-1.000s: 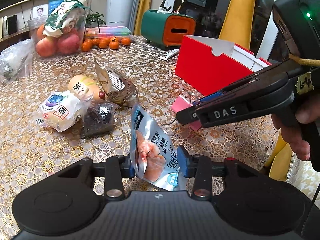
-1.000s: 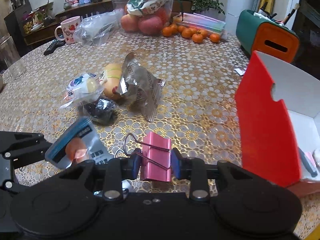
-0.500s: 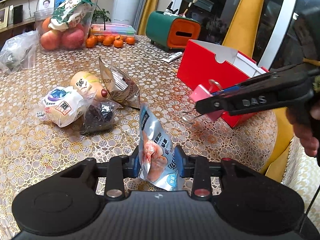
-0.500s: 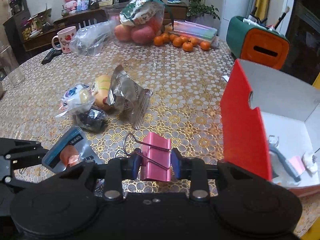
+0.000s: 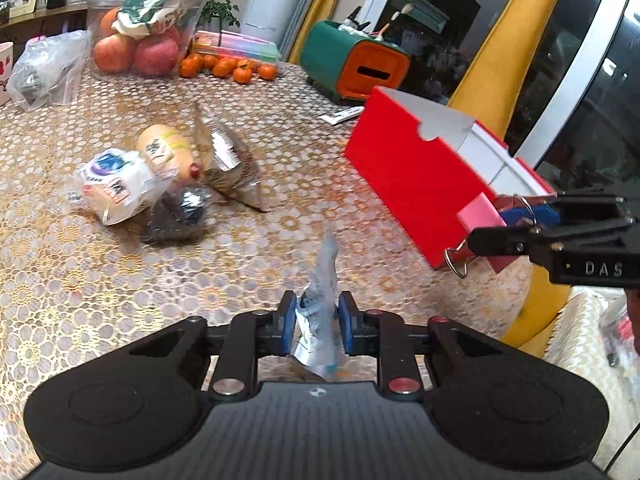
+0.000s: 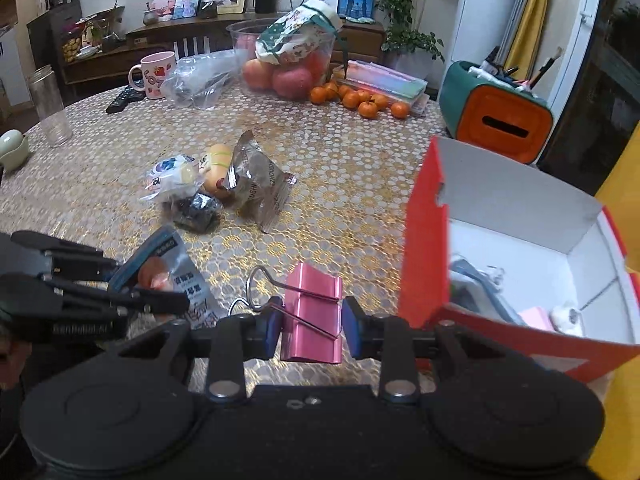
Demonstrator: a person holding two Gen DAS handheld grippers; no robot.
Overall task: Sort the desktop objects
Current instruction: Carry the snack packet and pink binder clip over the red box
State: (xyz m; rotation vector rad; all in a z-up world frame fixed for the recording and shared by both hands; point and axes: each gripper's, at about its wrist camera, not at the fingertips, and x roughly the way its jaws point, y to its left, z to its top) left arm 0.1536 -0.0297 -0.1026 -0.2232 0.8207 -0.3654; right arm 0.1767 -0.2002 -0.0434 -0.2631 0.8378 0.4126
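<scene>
My left gripper (image 5: 317, 320) is closing, and its blue pads press on a silver-blue snack packet (image 5: 322, 280) that stands edge-on between them, just above the table. The right wrist view shows the same packet (image 6: 176, 280) at the lower left. My right gripper (image 6: 310, 328) is shut on a pink binder clip (image 6: 314, 312) with wire handles, held above the table beside the near wall of the open red box (image 6: 424, 240). In the left wrist view the clip (image 5: 478, 216) hangs at the corner of the red box (image 5: 400, 176).
A pile of wrapped snacks (image 5: 160, 184) lies mid-table. A bowl of apples (image 6: 288, 76), tangerines (image 6: 360, 102), a mug (image 6: 154, 74), a glass jar (image 6: 48, 104) and a green-orange pen holder (image 6: 500, 116) line the far side. Several small items lie inside the red box.
The left jaws have narrowed on the packet, which has turned edge-on. The right gripper has risen and moved toward the red box with the clip, so the box's inside shows.
</scene>
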